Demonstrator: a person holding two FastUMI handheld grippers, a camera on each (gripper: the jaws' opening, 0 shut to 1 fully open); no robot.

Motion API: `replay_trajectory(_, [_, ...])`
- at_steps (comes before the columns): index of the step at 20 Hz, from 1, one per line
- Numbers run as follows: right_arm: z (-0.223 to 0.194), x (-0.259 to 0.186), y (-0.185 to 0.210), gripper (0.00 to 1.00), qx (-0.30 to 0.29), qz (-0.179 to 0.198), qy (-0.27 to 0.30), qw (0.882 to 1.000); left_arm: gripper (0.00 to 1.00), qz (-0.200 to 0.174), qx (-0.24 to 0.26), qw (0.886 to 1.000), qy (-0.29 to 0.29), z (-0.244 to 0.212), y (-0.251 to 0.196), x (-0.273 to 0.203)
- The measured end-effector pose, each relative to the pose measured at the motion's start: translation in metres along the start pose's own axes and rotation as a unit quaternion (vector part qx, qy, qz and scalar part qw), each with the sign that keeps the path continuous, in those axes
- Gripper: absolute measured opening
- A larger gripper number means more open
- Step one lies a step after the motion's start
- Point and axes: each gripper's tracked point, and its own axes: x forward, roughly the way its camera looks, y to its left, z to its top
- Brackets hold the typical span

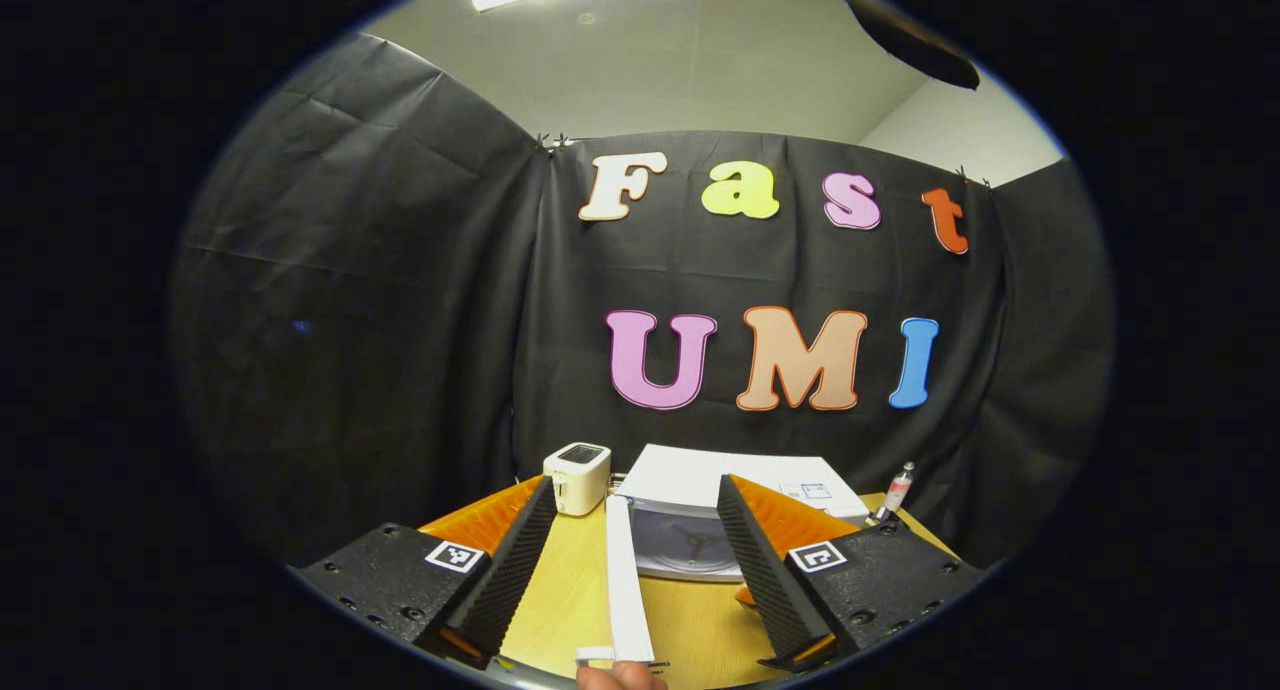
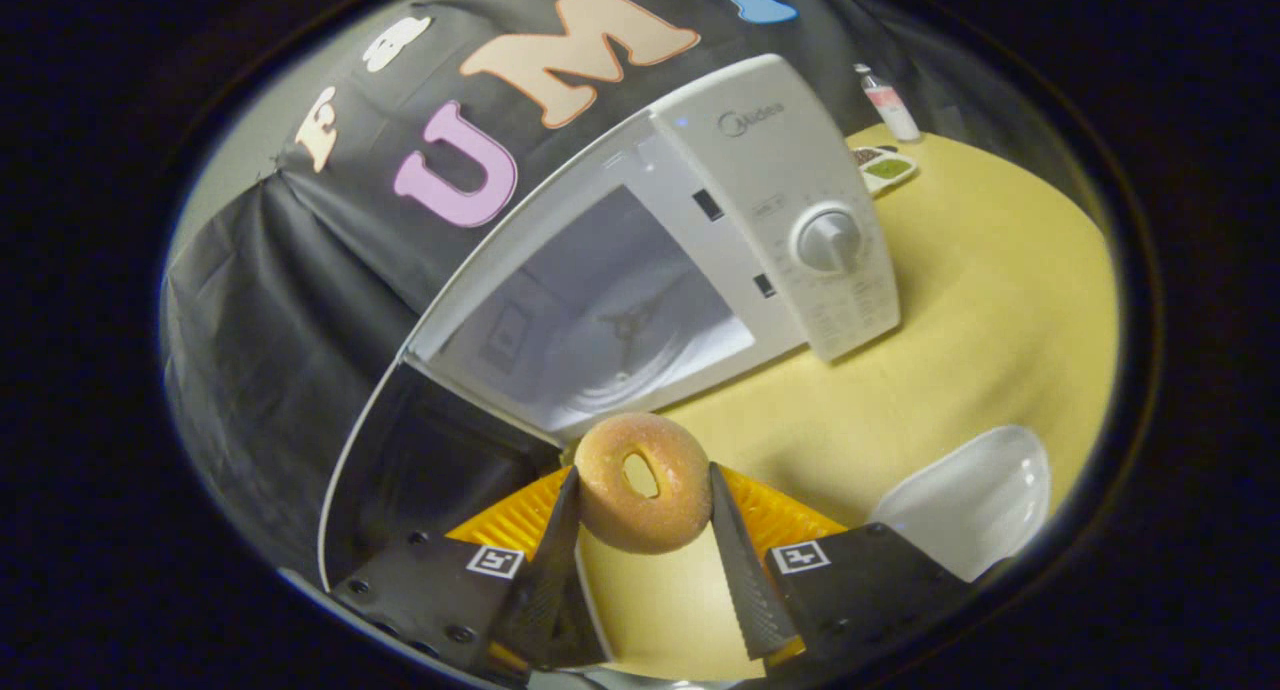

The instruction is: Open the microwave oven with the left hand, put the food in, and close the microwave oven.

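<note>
Right gripper view first: we find the right gripper [image 2: 640,530] closed on a doughnut [image 2: 643,497], one finger pressed to each side of the ring, the hole facing the camera. The doughnut is held clear of the table [image 2: 960,310], just in front of the microwave oven [image 2: 690,260]. The door [image 2: 400,470] stands swung open to the left, and the cavity with its turntable [image 2: 620,355] is exposed and holds nothing.

We judge the doughnut light, soft and somewhat crumbly; its sugared surface looks grainy rather than slick. Gripping across the outer sides, as here, seems sound, but hard pressure could crush or tear the ring. It should need only a modest squeeze and a low release onto the turntable, which looks like glass.

In the left gripper view, the left gripper [image 1: 635,580] is wide open and holds nothing. The open door's edge [image 1: 625,580] runs between its fingers without touching either. A toaster [image 1: 578,477] stands on the far left of the table, and a small bottle [image 1: 897,490] on the far right. A white dish [image 2: 965,500] lies near right of the doughnut.

We judge the door stiff and light, best pushed shut on its free edge.
</note>
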Motion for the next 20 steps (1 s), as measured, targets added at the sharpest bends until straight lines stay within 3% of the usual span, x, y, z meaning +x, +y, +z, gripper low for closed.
replay_trajectory(1, [0.001,0.010,0.009,0.75,0.027,0.000,-0.003,1.000,0.92,0.005,0.000,1.000,0.005,-0.002,0.005,-0.002])
replay_trajectory(2, [0.000,0.020,0.016,0.75,0.047,0.001,-0.005,0.999,0.95,0.011,0.001,1.000,0.012,-0.005,0.008,-0.005])
replay_trajectory(3, [0.000,0.030,0.023,0.68,0.062,0.003,-0.009,0.998,0.95,0.019,0.006,1.000,0.019,-0.008,0.014,-0.011])
replay_trajectory(5, [0.000,0.048,0.033,0.68,0.099,0.004,-0.014,0.995,0.92,0.036,0.015,0.999,0.029,-0.011,0.025,-0.022])
replay_trajectory(6, [0.002,0.057,0.037,0.75,0.116,0.001,-0.022,0.993,0.95,0.044,0.018,0.998,0.034,-0.012,0.031,-0.027])
replay_trajectory(7, [0.006,0.065,0.039,0.75,0.129,-0.003,-0.032,0.991,0.92,0.052,0.020,0.998,0.041,-0.016,0.035,-0.032])
replay_trajectory(12, [0.029,0.097,0.041,0.74,0.167,-0.016,-0.085,0.982,0.95,0.078,0.029,0.995,0.052,-0.014,0.048,-0.046])
replay_trajectory(13, [0.033,0.102,0.041,0.67,0.175,-0.019,-0.093,0.980,0.92,0.076,0.035,0.995,0.058,-0.018,0.047,-0.047])
replay_trajectory(16, [0.043,0.122,0.036,0.68,0.200,-0.032,-0.116,0.972,0.95,0.075,0.043,0.994,0.069,-0.020,0.046,-0.051])
replay_trajectory(17, [0.046,0.127,0.035,0.74,0.208,-0.035,-0.122,0.970,0.95,0.077,0.044,0.994,0.069,-0.018,0.045,-0.052])
replay_trajectory(18, [0.049,0.131,0.034,0.67,0.212,-0.038,-0.128,0.968,0.95,0.080,0.046,0.993,0.070,-0.018,0.046,-0.052])
replay_trajectory(20, [0.051,0.140,0.030,0.67,0.215,-0.049,-0.134,0.966,0.95,0.086,0.045,0.992,0.074,-0.020,0.046,-0.055])
